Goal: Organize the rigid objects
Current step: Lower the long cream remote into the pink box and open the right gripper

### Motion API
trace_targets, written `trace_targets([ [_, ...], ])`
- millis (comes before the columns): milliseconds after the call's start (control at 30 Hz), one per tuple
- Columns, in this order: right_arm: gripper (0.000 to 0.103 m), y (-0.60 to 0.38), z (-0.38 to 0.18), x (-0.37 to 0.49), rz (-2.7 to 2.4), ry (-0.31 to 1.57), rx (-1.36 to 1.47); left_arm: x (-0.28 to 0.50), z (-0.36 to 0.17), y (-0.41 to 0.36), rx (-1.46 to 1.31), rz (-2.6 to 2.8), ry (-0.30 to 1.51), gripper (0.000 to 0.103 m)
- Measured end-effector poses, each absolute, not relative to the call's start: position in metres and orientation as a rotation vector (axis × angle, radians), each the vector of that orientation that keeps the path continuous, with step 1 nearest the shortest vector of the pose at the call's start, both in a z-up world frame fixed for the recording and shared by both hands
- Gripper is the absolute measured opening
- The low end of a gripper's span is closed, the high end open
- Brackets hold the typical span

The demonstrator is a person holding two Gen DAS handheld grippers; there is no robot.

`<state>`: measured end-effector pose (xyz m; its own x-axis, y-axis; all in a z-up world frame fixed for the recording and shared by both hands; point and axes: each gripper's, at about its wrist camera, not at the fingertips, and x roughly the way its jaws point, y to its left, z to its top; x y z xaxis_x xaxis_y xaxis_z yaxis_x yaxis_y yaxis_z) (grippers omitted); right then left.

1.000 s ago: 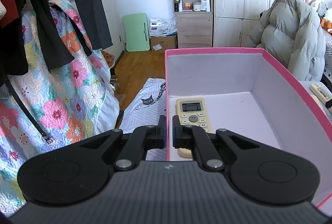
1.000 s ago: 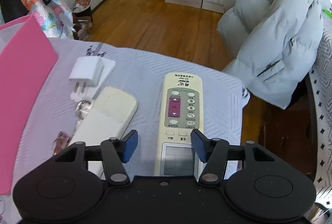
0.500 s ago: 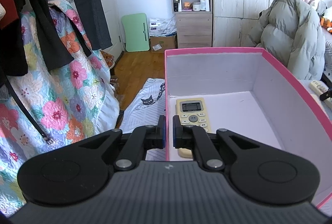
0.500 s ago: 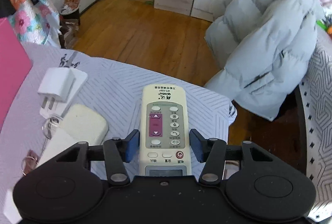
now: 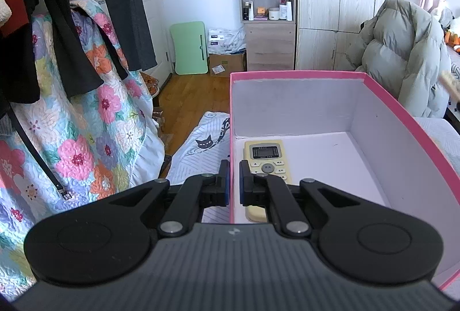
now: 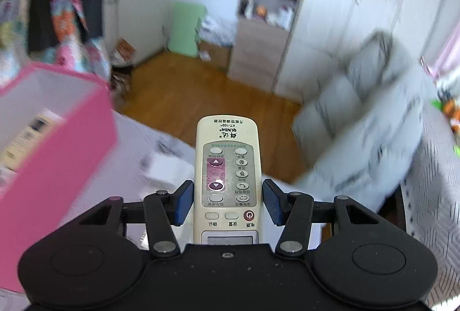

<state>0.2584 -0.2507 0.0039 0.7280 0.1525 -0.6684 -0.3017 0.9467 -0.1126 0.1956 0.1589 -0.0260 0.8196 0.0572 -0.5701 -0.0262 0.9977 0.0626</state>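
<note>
Presently, item one: the right gripper (image 6: 227, 203), blue-padded, jaws having just been closing on a cream remote control (image 6: 227, 170). The remote sits lengthwise between the pads, keypad upward, printed end pointing away from the camera, display end toward the gripper body; it is carried clear of the bed surface. The left pad looks to touch the remote's edge; a sliver of gap may remain at the right pad, so contact on that side cannot be confirmed.

Item two: the left gripper (image 5: 234, 185), jaws clamped on the left wall of a pink box (image 5: 402, 112), one pad outside the wall and one inside.

Item three: a second remote, yellowish (image 5: 267, 164), lying flat on the white floor of the box, against the left wall, screen end toward the far wall; its near end is hidden behind the inner finger.

Item four: in the right wrist view the pink box stands to the left of the carried remote, its open top showing, surroundings blurred.

Item five: the bedspread (image 6: 149, 144), pale with a line pattern, bearing the box; a white object lies on it just left of the carried remote, too blurred to identify.

Item six, background: grey puffer jacket (image 5: 402, 52), wooden floor, shelf unit, floral quilt (image 5: 77, 138).
</note>
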Motion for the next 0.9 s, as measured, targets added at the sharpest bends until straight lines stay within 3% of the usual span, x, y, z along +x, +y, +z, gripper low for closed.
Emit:
trace_targets([
  [200, 0.057, -0.214, 0.058, 0.240, 0.460, 0.670, -0.097, 0.196, -0.026, 0.158, 0.063, 0.050, 0.610, 0.005],
  [400, 0.058, -0.152, 0.074, 0.244, 0.656, 0.789, 0.037, 0.195, -0.026, 0.154, 0.088, 0.055, 0.611, 0.005],
  [700, 0.057, -0.087, -0.013, 0.308, 0.598, 1.286, 0.248, 0.195, -0.024, 0.156, 0.068, 0.050, 0.608, 0.005],
  [900, 0.058, -0.077, -0.049, 0.312, 0.525, 1.347, 0.360, 0.195, -0.024, 0.156, 0.073, 0.050, 0.609, 0.005],
])
